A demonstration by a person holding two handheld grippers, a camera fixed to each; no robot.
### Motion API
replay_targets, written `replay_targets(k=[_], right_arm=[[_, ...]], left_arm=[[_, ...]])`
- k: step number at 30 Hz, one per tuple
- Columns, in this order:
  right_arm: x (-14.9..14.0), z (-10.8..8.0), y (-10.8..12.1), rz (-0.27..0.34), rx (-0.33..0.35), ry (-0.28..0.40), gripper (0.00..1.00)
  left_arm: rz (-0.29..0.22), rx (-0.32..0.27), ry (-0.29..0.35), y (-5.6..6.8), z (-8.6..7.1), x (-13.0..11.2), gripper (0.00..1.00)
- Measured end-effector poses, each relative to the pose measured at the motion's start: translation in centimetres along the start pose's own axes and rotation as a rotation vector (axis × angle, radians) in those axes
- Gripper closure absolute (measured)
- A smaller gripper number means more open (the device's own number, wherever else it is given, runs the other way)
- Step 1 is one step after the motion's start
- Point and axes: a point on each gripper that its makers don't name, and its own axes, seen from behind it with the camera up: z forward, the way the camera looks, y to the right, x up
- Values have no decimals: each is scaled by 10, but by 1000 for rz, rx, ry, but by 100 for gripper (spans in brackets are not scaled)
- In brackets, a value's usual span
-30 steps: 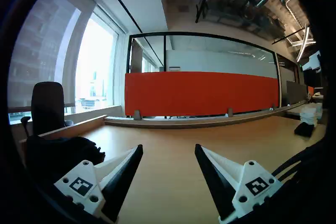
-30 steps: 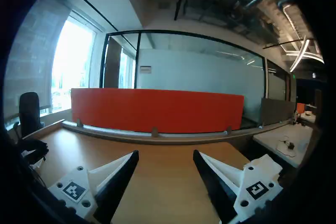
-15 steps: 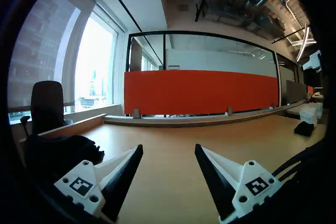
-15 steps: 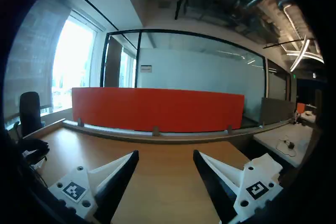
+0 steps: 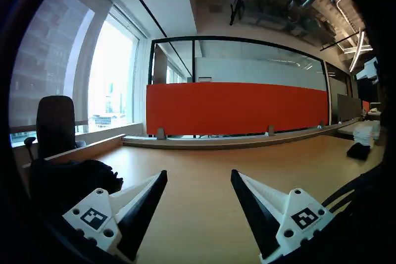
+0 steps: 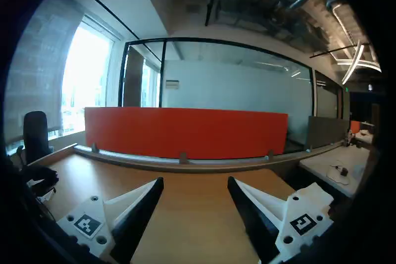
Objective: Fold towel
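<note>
As the left gripper [image 5: 198, 172] and right gripper [image 6: 195, 179] hover above the bench [image 5: 198, 152], we hold their fingers [image 5: 143, 204] apart.

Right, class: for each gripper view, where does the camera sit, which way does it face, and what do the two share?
Left gripper view: on the left gripper, low over the light wooden desk, facing the long orange partition panel; its open white-and-black fingers show.
Right gripper view: on the right gripper, facing likewise; open fingers show.
Shared: desk, panel, black office chair.
</note>
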Motion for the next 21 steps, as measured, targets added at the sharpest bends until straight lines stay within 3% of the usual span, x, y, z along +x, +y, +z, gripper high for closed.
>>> replay_targets(k=[21], right_arm=[[1, 1, 47, 48, -15, 86, 0]], left_arm=[[0, 0, 0, -1, 0, 1, 5]])
